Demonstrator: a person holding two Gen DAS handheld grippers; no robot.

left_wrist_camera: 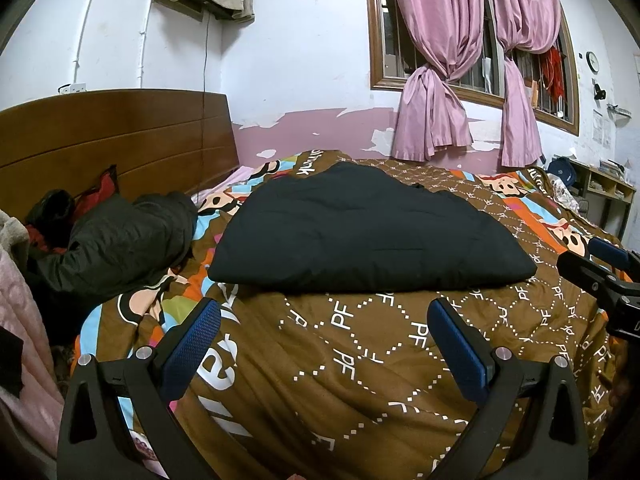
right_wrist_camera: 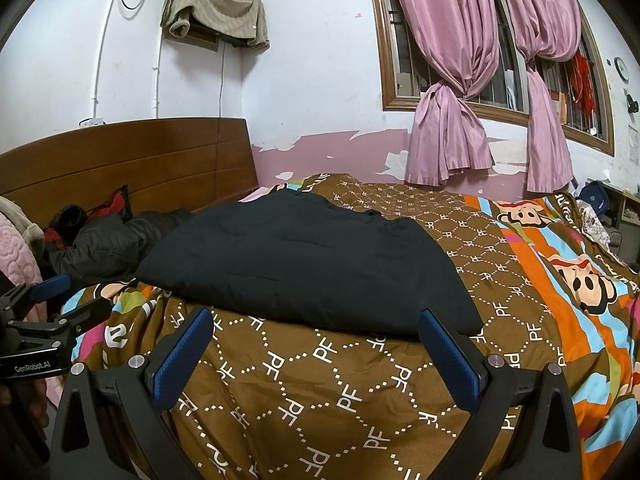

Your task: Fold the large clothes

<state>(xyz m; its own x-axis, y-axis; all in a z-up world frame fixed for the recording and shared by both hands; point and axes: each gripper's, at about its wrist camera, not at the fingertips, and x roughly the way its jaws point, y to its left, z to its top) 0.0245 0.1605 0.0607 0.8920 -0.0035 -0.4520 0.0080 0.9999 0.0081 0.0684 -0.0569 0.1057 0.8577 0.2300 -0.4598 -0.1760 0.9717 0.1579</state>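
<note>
A folded black padded garment (left_wrist_camera: 360, 232) lies flat on the bed, on a brown patterned quilt (left_wrist_camera: 360, 360); it also shows in the right wrist view (right_wrist_camera: 304, 268). My left gripper (left_wrist_camera: 324, 312) is open and empty, hovering just short of the garment's near edge. My right gripper (right_wrist_camera: 316, 324) is open and empty, also just before the near edge. The right gripper shows at the right edge of the left wrist view (left_wrist_camera: 600, 264); the left gripper shows at the left edge of the right wrist view (right_wrist_camera: 60, 296).
A crumpled dark jacket (left_wrist_camera: 120, 240) and red cloth lie by the wooden headboard (left_wrist_camera: 120, 136) at the left. Pink bedding (left_wrist_camera: 20, 300) hangs at the far left. Pink curtains (left_wrist_camera: 440, 120) cover a window behind the bed. A shelf (left_wrist_camera: 600, 188) stands at the far right.
</note>
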